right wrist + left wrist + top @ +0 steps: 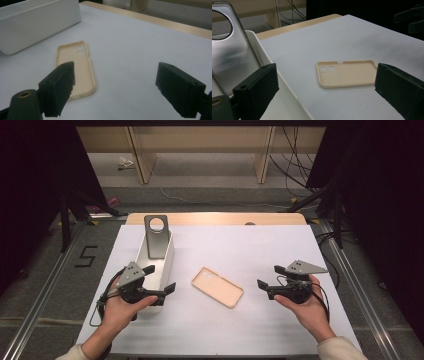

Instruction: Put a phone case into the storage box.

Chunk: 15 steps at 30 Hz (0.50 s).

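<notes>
Two phone cases, one beige (217,287) and one grey (156,236), one white bin (167,265), two grippers.

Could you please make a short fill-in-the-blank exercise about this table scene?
1. The beige phone case lies flat on the white table with its hollow side facing ____.
2. The grey phone case leans inside the white ____.
3. The jaws of the left hand-held gripper and the right hand-held gripper are ____.
4. The beige phone case lies ____ the two hand-held grippers.

Missing words: up; box; open; between
</notes>
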Motion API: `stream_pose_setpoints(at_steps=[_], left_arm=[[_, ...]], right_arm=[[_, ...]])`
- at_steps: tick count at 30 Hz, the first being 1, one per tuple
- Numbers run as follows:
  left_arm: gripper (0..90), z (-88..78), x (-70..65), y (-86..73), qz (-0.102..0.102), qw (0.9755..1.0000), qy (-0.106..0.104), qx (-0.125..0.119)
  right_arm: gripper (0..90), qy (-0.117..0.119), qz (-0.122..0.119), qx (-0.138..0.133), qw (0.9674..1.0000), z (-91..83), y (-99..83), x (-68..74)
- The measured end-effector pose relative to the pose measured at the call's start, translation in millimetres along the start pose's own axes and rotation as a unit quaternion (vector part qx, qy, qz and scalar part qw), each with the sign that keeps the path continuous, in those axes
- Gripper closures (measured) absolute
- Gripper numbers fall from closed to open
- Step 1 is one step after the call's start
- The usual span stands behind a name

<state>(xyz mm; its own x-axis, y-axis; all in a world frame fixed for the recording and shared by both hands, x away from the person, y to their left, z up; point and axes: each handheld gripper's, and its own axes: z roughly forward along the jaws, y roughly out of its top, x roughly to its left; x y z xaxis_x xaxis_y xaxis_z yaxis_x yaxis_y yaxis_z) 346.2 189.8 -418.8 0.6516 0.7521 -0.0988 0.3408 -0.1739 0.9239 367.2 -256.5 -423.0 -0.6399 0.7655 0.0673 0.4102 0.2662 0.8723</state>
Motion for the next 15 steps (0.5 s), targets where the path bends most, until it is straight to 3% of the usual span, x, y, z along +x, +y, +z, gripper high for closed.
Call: stream_pose_setpoints(at_steps=[12,15], left_arm=[[6.5,1.0,-4.3,1.6,0.008,1.0,-0.001,-0.001],[8.2,1.2,-6.2,1.7,-0.006,1.0,0.0,0.001]], right_arm=[[16.6,0.0,-0.005,-0.003,1.0,-3.4,-0.1,0.7],[16.6,0.0,-0.004,-0.002,1.0,-2.8,-0.3,0.3]])
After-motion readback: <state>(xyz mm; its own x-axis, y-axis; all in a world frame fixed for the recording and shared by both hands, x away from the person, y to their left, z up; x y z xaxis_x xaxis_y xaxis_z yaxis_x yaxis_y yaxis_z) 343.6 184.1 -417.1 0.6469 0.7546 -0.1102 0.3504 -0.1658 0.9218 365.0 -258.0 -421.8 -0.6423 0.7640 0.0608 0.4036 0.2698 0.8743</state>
